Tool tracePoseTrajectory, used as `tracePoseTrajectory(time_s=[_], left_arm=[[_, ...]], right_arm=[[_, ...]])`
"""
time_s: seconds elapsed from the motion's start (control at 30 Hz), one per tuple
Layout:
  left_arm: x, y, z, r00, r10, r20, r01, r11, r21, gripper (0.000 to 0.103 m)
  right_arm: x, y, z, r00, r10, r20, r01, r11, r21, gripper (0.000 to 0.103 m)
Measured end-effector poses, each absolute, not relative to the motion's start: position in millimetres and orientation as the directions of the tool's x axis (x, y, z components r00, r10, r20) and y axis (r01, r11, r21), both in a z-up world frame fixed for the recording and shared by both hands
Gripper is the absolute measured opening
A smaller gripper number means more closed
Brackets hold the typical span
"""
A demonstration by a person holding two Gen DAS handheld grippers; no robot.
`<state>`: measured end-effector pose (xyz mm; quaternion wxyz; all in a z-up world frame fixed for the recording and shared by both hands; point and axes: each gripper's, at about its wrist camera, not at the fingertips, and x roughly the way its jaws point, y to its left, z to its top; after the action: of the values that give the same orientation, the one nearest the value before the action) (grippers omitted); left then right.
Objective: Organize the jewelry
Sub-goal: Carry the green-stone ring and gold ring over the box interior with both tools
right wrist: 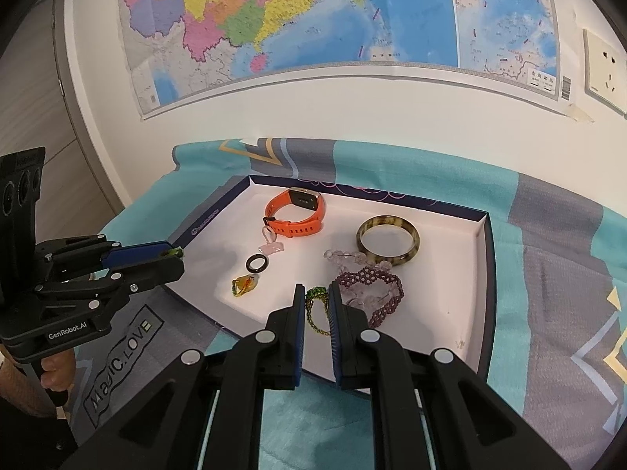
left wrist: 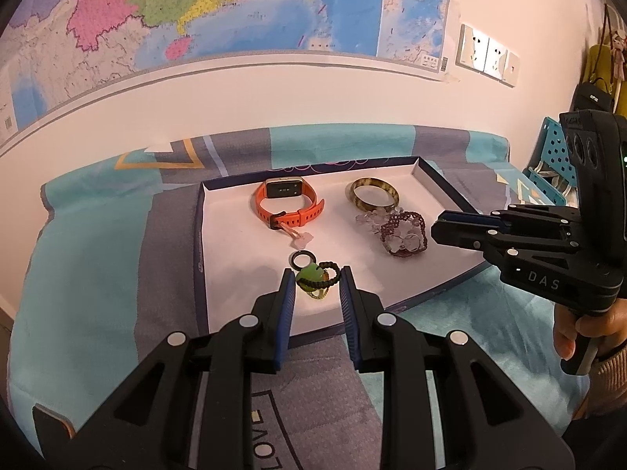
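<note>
A shallow white-lined tray (left wrist: pixel 199 235) (right wrist: pixel 485 243) lies on the cloth. My left gripper (left wrist: pixel 317 282) (right wrist: pixel 175 253) is shut on a green stone pendant (left wrist: pixel 307 275) wound with a dark beaded cord, held just above the tray's near part. My right gripper (right wrist: pixel 316 293) (left wrist: pixel 435 231) is shut on a green beaded cord (right wrist: pixel 316 315) that hangs between its fingers over the tray. In the tray lie an orange watch (left wrist: pixel 288 205) (right wrist: pixel 296 213), a brown bangle (left wrist: pixel 374 195) (right wrist: pixel 388 244), a purple bead bracelet (left wrist: pixel 403 235) (right wrist: pixel 374 286), a black ring (left wrist: pixel 302 260) (right wrist: pixel 258 264) and a yellow pendant (right wrist: pixel 245 286).
Clear crystal beads (right wrist: pixel 345 255) and a pink charm (right wrist: pixel 270 243) also lie in the tray. A teal and grey cloth (left wrist: pixel 98 254) covers the table against a wall with a map. A teal perforated rack (left wrist: pixel 556 149) stands at the far right. A hand (left wrist: pixel 576 337) holds the right gripper's handle.
</note>
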<state>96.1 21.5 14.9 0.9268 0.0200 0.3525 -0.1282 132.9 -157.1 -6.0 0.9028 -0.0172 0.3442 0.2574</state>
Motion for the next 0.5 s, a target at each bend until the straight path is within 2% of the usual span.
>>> tracePoseTrajectory(time_s=[0.5], left_arm=[[112.5,20.5,10.0,0.710,-0.211,-0.672,0.239,0.970,-0.053,0.023]], right_arm=[[149.2,-152.9,-13.8,0.621,0.432,-0.653,-0.460,0.876,0.142,0.010]])
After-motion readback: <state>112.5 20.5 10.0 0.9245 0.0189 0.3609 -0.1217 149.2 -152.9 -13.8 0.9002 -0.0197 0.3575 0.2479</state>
